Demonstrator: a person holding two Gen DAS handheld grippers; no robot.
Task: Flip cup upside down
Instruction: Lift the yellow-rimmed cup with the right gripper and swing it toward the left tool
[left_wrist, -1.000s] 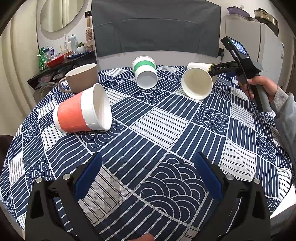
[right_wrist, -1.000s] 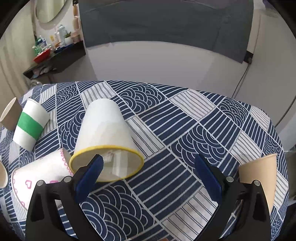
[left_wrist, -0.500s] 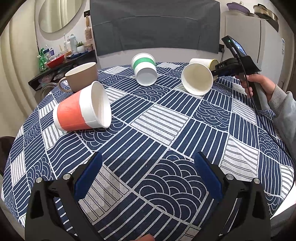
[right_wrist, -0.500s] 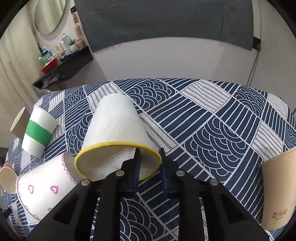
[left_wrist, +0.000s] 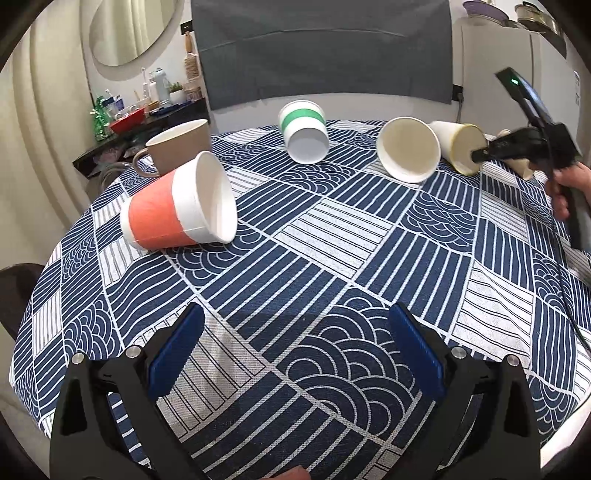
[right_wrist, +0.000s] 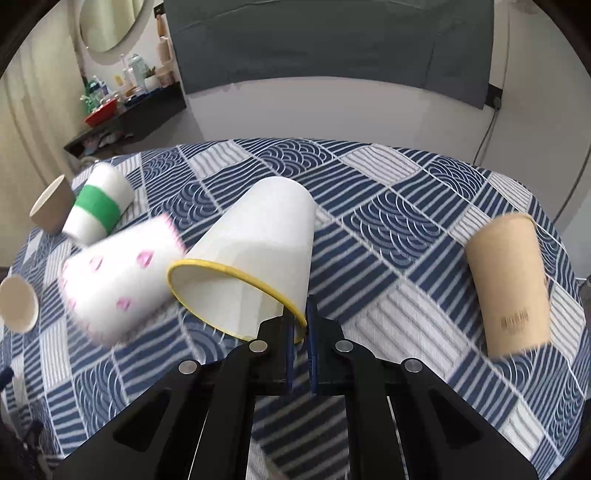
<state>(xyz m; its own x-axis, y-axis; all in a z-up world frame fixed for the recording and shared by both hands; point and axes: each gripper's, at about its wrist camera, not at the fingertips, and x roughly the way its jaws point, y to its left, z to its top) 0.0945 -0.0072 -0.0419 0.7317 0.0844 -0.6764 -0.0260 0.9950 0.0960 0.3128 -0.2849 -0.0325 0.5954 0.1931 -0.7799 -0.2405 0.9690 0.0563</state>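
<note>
A white paper cup with a yellow rim (right_wrist: 266, 243) lies tilted, mouth toward the camera. My right gripper (right_wrist: 301, 325) is shut on its rim at the lower right edge, one finger inside and one outside. In the left wrist view the same cup (left_wrist: 458, 147) shows at the far right with the right gripper (left_wrist: 480, 153) at its mouth. My left gripper (left_wrist: 295, 347) is open and empty above the near part of the table.
On the patterned tablecloth (left_wrist: 332, 240) lie an orange-banded cup (left_wrist: 177, 206), a green-banded cup (left_wrist: 304, 134), a white cup with pink hearts (right_wrist: 118, 277), and a brown cup (right_wrist: 509, 280). A beige mug (left_wrist: 177, 147) stands at the left. A cluttered shelf (left_wrist: 140, 118) sits behind.
My right gripper closed on the yellow-rimmed cup's rim and has lifted and tilted it, swinging its mouth leftward. The left gripper stayed open and hardly moved.
</note>
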